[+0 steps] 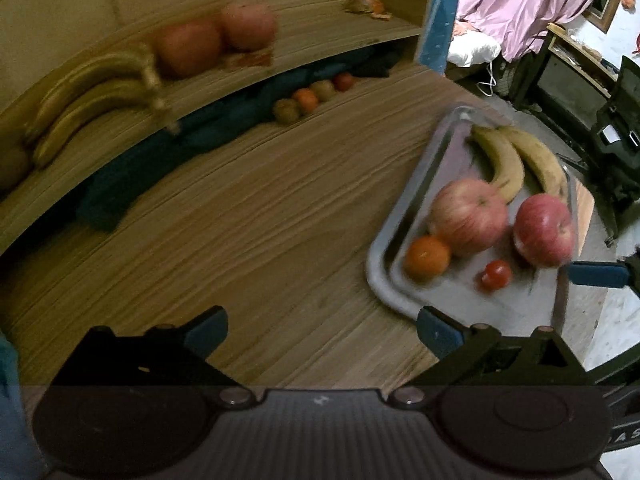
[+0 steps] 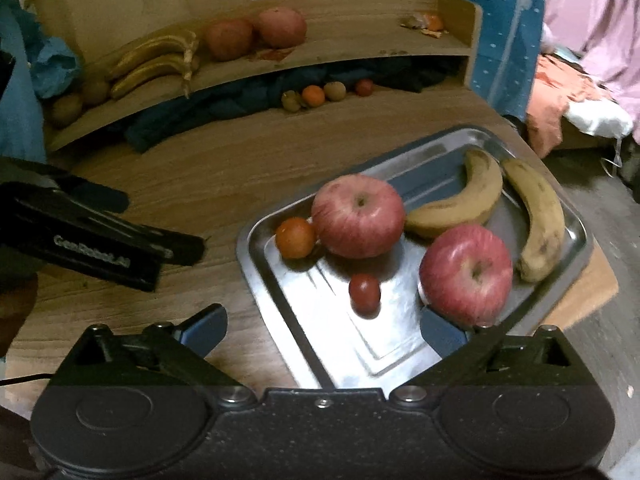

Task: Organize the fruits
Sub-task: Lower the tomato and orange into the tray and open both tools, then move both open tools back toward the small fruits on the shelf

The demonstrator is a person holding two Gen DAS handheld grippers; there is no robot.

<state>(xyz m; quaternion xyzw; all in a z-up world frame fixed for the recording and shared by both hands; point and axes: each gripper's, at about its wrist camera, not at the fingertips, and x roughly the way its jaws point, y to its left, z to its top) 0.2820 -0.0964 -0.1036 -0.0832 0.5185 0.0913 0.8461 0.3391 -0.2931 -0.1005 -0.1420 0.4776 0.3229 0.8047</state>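
A steel tray (image 2: pixel 360 344) (image 1: pixel 384 280) on the wooden table holds two red apples (image 2: pixel 358 216) (image 2: pixel 466 274), two bananas (image 2: pixel 468 200) (image 2: pixel 538 220), an orange (image 2: pixel 295 238) and a small tomato (image 2: pixel 364 290). In the left wrist view the same apples (image 1: pixel 468 216) (image 1: pixel 544 230), orange (image 1: pixel 426 258) and tomato (image 1: pixel 496 275) sit at right. My right gripper (image 2: pixel 324 330) is open over the tray's near end, the tomato just ahead of it. My left gripper (image 1: pixel 322 330) is open above bare table, left of the tray.
A wooden shelf (image 2: pixel 340 52) at the back carries bananas (image 2: pixel 156 60), two apples (image 2: pixel 256 34), and peel scraps (image 2: pixel 426 24). Small fruits (image 2: pixel 320 94) and dark cloth (image 2: pixel 224 104) lie beneath it. The left gripper's body (image 2: pixel 92 236) shows at left. A bed (image 2: pixel 580 92) stands beyond the table.
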